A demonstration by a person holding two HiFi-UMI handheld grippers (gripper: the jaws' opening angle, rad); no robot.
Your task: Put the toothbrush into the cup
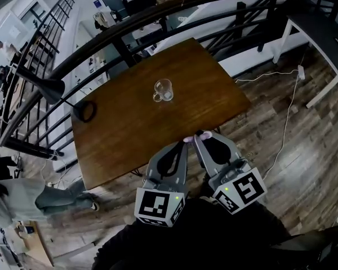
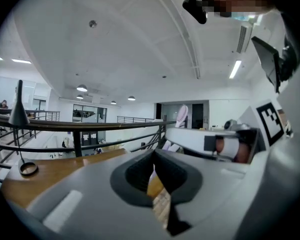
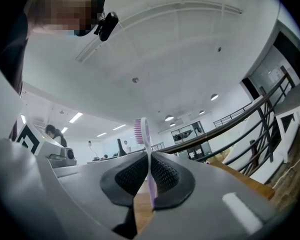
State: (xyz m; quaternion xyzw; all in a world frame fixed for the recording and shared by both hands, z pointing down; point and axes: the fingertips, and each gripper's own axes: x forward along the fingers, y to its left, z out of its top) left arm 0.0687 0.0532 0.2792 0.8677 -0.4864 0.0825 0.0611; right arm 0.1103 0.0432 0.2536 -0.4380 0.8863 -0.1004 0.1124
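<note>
A clear glass cup (image 1: 163, 90) stands near the middle of the brown wooden table (image 1: 124, 134). Both grippers hover side by side over the table's near edge, short of the cup. My right gripper (image 1: 199, 135) (image 3: 149, 160) is shut on a pale purple toothbrush (image 3: 151, 184). The toothbrush stands upright between the pads, with its bristled head (image 3: 140, 130) above the jaws. My left gripper (image 1: 182, 145) (image 2: 154, 160) is shut, its pads meeting with nothing between them. In the left gripper view the right gripper's marker cube (image 2: 272, 121) shows at the right.
A black desk lamp with a ring base (image 1: 85, 111) stands at the table's left edge. A dark railing (image 1: 158, 16) curves behind the table. A white cable (image 1: 287, 111) lies on the wood floor at the right, near a white-legged desk (image 1: 321, 27). A person (image 1: 22, 196) is at the lower left.
</note>
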